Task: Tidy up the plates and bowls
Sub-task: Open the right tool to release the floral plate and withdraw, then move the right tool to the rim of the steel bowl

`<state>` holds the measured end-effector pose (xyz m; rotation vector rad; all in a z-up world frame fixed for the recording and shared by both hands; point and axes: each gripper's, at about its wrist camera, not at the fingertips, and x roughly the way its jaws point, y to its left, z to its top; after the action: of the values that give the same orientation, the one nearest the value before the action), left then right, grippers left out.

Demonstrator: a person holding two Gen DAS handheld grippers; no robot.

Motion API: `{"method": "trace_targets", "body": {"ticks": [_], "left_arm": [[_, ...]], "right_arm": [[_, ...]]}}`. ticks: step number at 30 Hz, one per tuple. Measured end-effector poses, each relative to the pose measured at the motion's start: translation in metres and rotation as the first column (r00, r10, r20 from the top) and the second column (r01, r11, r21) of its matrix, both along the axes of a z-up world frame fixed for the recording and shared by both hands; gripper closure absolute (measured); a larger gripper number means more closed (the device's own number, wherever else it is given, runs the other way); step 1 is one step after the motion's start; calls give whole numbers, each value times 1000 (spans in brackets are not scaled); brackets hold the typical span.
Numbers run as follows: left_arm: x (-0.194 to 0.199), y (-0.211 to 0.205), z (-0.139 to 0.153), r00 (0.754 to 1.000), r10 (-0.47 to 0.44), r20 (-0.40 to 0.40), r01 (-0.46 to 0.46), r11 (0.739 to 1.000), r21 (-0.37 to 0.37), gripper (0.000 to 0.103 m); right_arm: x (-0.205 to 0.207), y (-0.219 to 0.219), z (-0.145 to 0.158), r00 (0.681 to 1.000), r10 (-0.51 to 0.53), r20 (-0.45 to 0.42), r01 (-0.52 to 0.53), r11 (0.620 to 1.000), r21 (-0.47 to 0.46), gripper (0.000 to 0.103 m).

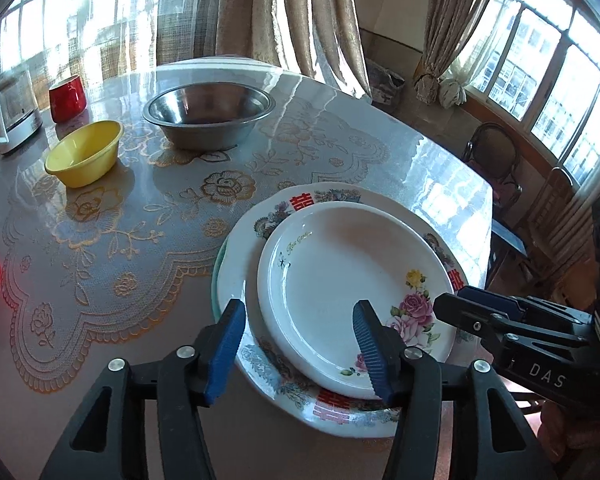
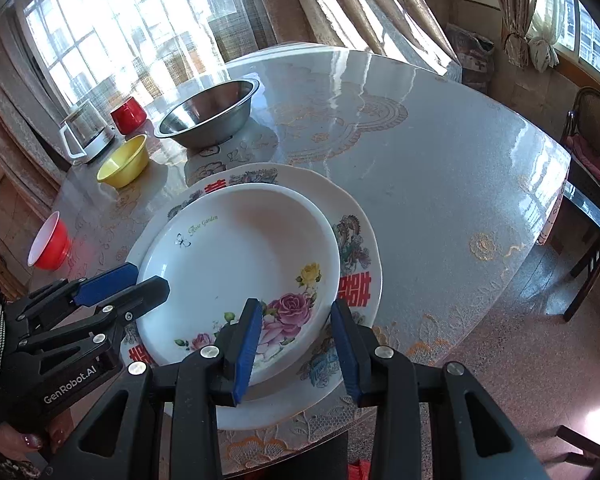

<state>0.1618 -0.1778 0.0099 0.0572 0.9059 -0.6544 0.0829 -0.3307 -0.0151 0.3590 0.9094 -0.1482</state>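
Left wrist view: we see the rose plate [image 1: 340,280] stacked on the larger patterned plate [image 1: 240,280], with a green rim just visible beneath at the left edge. The stack sits at the near edge of the surface [image 1: 140,240]. Our left tool [image 1: 300,344] is open, empty, its jaws straddling the near-left rim of the rose plate. Our right tool [image 2: 296,344] is likewise open and holds nothing, jaws either side of the near-right rim.

Remaining bowls lie beyond the stack, to the left: yellow bowl [image 1: 84,152], steel bowl [image 1: 208,116], and a red bowl [image 2: 50,246] at the left edge. We judge the left tool is nearer all three, so the next reach runs forward and leftward.

Beyond these, well apart: a red cup [image 1: 67,98] and glass kettle [image 1: 12,116].
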Motion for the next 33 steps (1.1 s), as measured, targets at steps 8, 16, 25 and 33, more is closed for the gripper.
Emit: {"method": "trace_targets", "body": {"ticks": [8, 16, 25, 33], "left_arm": [[-3, 43, 16, 979, 166, 117, -154, 982, -107, 16], [12, 77, 1, 943, 303, 141, -299, 953, -49, 10], [53, 105, -14, 881, 462, 100, -454, 886, -93, 9], [105, 91, -14, 865, 499, 50, -487, 860, -153, 9]], "right_arm": [[-10, 1, 16, 993, -27, 112, 26, 1000, 9, 65], [0, 18, 16, 992, 1, 130, -5, 999, 33, 64], [19, 36, 19, 988, 37, 153, -41, 999, 23, 63], [42, 18, 33, 984, -17, 179, 11, 999, 33, 62]]}}
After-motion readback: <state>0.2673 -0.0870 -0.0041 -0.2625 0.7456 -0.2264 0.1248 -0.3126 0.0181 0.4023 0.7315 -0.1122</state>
